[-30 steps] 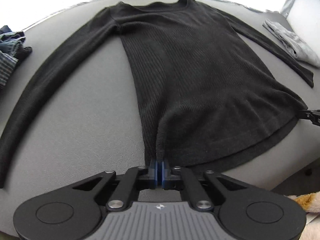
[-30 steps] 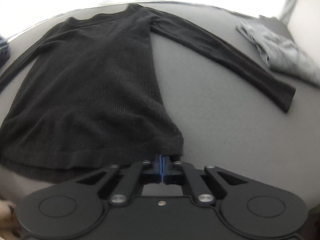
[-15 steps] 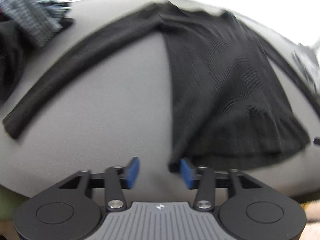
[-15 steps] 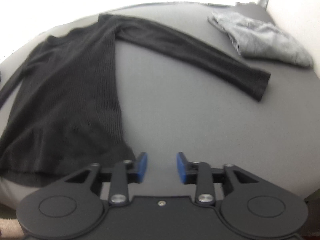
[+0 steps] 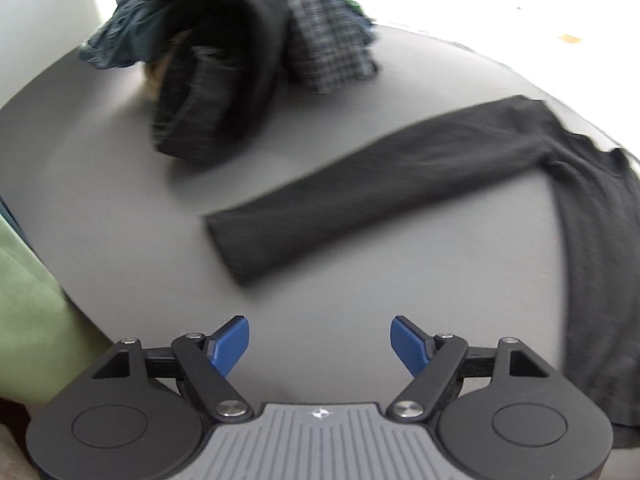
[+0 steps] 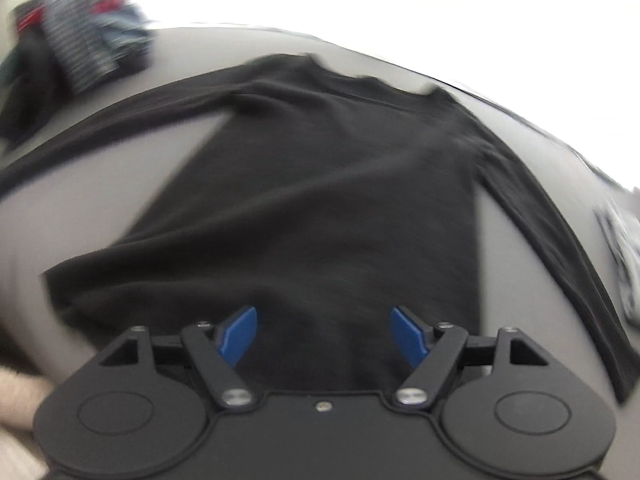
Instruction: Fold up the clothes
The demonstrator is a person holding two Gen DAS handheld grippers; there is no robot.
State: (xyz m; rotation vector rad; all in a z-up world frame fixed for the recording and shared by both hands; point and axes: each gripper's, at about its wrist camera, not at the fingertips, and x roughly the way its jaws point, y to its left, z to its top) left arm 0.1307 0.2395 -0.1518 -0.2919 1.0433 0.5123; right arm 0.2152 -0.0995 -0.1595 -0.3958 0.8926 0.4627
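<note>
A black long-sleeved sweater (image 6: 320, 184) lies flat on the grey table (image 5: 100, 168), neck away from me. In the left wrist view its left sleeve (image 5: 380, 184) stretches across the table, cuff toward the near left. My left gripper (image 5: 320, 340) is open and empty, over bare table just short of that cuff. My right gripper (image 6: 324, 334) is open and empty, hovering over the sweater's hem near the middle of the body. The right wrist view is motion-blurred.
A pile of unfolded clothes (image 5: 240, 48), dark and checked, sits at the table's far left; it also shows in the right wrist view (image 6: 76, 56). A green cloth (image 5: 32, 300) hangs at the near left edge. A grey patterned item (image 6: 624, 248) lies at the right.
Both grippers let go of the sweater's hem corners and opened wide. The left swung left toward the left sleeve cuff; the right swung left over the sweater's body.
</note>
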